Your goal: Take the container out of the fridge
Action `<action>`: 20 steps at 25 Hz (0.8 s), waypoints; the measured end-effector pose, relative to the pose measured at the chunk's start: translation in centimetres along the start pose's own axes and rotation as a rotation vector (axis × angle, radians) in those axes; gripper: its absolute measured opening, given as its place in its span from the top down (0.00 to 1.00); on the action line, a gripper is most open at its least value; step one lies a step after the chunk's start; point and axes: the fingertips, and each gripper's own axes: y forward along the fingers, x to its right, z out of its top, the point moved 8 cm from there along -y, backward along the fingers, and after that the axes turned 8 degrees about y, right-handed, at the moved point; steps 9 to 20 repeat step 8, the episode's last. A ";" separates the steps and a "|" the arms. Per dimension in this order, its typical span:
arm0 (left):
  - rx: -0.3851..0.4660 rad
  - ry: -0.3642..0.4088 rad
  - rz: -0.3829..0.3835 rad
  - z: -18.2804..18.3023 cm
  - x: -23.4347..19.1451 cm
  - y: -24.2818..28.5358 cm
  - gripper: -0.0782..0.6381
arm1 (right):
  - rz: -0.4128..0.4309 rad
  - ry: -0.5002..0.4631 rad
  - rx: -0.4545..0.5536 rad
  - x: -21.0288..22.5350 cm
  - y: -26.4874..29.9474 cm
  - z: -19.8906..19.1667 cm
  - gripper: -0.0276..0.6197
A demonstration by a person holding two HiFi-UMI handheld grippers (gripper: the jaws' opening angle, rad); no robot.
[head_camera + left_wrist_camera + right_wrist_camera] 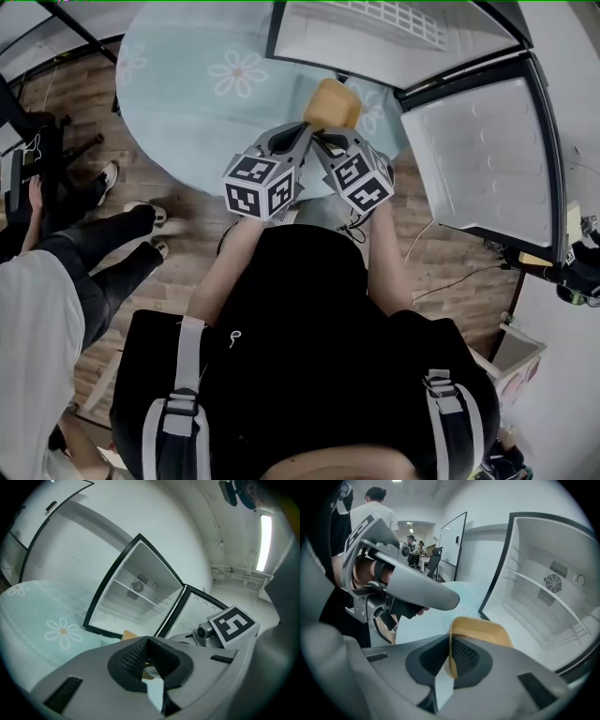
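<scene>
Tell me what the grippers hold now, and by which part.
The right gripper is clamped on the yellow container, on its near wall at the rim. Whether the left gripper grips anything cannot be told.

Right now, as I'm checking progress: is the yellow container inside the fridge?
No, the yellow container is outside the open fridge, over the flowered tablecloth, pinched by the right gripper.

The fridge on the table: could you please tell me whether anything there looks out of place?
Nothing looks spilled or damaged. The fridge looks empty, with its door wide open. The yellow container is outside it, pinched by the left hand-held gripper and the right hand-held gripper.
</scene>
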 end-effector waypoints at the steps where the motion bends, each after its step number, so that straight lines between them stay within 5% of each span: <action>1: -0.001 -0.001 0.001 -0.1 0.0 0.1 0.89 | 0.001 -0.003 -0.001 0.0 -0.1 -0.1 0.92; 20: 0.001 -0.007 0.007 -0.2 0.3 0.3 0.89 | -0.002 0.006 -0.011 0.2 -0.5 -0.9 0.92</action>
